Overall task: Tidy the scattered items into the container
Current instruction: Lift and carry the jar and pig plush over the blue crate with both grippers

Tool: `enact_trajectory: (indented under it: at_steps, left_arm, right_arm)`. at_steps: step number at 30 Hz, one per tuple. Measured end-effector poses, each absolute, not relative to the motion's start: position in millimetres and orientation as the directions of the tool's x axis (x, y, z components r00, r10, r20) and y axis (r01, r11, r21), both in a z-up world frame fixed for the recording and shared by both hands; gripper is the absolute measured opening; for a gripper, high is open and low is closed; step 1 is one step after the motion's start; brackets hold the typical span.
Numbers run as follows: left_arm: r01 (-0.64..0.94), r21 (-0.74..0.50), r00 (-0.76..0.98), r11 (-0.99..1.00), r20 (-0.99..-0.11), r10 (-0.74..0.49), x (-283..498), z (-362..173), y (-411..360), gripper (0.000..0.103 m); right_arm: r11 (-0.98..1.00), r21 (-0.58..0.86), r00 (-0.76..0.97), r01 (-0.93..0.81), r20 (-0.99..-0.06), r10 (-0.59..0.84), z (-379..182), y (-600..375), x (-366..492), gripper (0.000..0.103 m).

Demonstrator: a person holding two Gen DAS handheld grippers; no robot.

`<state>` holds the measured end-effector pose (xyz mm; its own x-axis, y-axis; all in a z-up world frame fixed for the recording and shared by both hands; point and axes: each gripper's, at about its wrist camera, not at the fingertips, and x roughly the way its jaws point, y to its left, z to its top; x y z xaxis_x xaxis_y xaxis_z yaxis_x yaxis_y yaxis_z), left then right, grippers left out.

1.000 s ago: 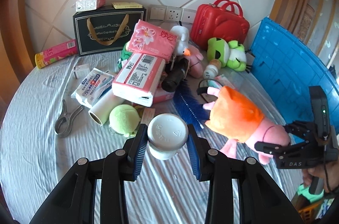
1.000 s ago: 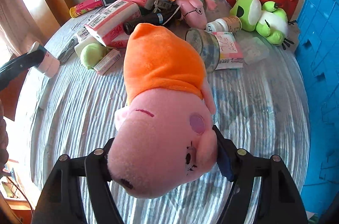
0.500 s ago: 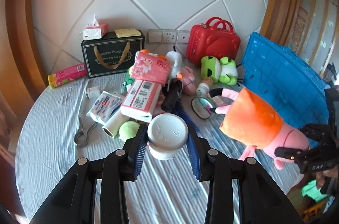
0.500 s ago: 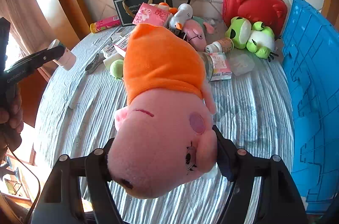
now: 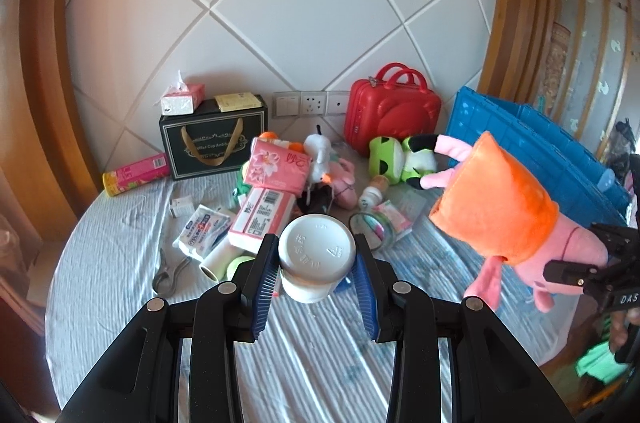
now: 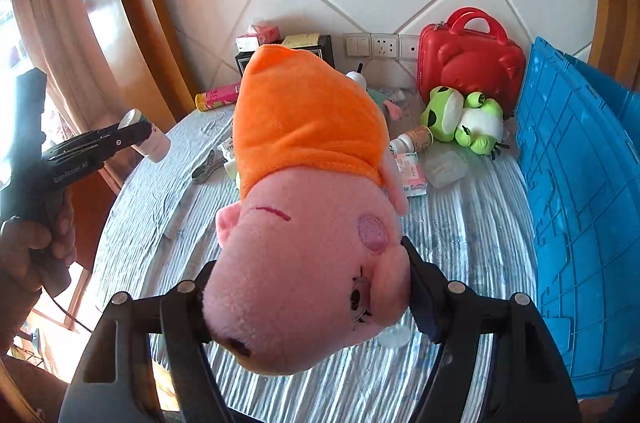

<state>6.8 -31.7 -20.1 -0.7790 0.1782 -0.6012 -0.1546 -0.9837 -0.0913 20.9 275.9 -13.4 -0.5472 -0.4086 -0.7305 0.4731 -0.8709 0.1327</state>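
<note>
My left gripper is shut on a white plastic bottle, held cap-end toward the camera above the table. From the right wrist view the same bottle shows at the far left in the left gripper. My right gripper is shut on the head of a pink plush pig in an orange dress, hanging high over the table; the pig appears at right in the left wrist view. The blue crate stands at the table's right edge.
Scattered on the striped tablecloth lie pink tissue packs, a green frog plush, pliers, a tape roll and a small bottle. A red case and black gift bag stand by the wall.
Both grippers have risen well above the table with their loads still held. The table items look smaller and more of the wall shows.
</note>
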Motion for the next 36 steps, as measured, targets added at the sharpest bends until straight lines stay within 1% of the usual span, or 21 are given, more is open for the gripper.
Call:
enact_trajectory:
  at_steps: [6,14,36]
  left_arm:
    - [-0.124,-0.084,-0.805,-0.989,-0.574,0.15,17.7,-0.7,-15.1,0.035]
    - [-0.078,-0.09,-0.812,-0.993,-0.572,0.115,29.5,6.7,12.6,0.035]
    - [-0.054,-0.046,-0.856,-0.997,-0.512,0.07,23.8,52.9,99.4,0.035]
  right_arm:
    - [-0.844,0.135,-0.549,0.519,-0.704,-0.45,1.1,287.9,25.2,0.071]
    - [-0.805,0.134,-0.529,0.579,-0.689,-0.495,11.3,311.4,24.8,0.071]
    - [-0.776,0.146,-0.564,0.614,-0.607,-0.56,56.1,402.6,1.5,0.071]
